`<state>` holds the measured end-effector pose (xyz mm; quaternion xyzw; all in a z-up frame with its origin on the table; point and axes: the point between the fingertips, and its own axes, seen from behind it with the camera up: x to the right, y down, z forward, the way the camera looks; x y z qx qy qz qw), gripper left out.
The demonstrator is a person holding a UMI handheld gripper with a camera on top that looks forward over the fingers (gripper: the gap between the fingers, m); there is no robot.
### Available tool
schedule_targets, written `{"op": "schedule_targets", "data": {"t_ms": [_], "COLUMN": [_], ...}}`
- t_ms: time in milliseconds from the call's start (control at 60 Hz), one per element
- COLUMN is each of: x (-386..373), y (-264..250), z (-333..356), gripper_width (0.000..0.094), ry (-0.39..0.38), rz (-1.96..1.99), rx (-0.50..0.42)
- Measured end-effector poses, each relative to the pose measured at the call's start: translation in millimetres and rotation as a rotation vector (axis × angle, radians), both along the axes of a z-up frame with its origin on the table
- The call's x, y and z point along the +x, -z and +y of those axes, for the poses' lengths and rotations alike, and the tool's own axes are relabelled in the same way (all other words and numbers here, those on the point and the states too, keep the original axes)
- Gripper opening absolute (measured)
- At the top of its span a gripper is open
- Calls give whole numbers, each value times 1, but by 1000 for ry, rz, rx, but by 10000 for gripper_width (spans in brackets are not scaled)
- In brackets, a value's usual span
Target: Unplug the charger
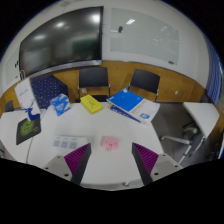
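My gripper (111,165) is open and held above a white table (110,125). Its purple pads (76,160) stand wide apart with nothing between them. A small pink item (109,143) lies on the table just ahead of the fingers. A tiny white object (126,182) sits at the table's near edge between the fingers; I cannot tell what it is. I cannot make out a charger or a socket.
Beyond the fingers lie a blue book (126,100), a yellow item (92,103), a blue box (60,103) and a dark green item (28,127). Two chairs (95,78) stand behind the table. A dark board (60,45) hangs on the wall.
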<state>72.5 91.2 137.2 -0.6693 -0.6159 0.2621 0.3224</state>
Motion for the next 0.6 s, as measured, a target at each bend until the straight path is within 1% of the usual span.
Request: {"op": "schedule_targets", "data": {"t_ms": [100, 150, 283, 350, 417, 517, 600], "x": [78, 114, 182, 201, 214, 219, 222], "y": [-64, -90, -126, -133, -129, -128, -130], "z": [5, 4, -9, -12, -10, -6, -8], "gripper_width": [846, 854, 860, 855, 853, 856, 854], "ry": [12, 25, 32, 26, 25, 34, 26], "rz": [8, 24, 71, 93, 97, 100, 109], "rx": [75, 95, 51, 47, 44, 48, 34]}}
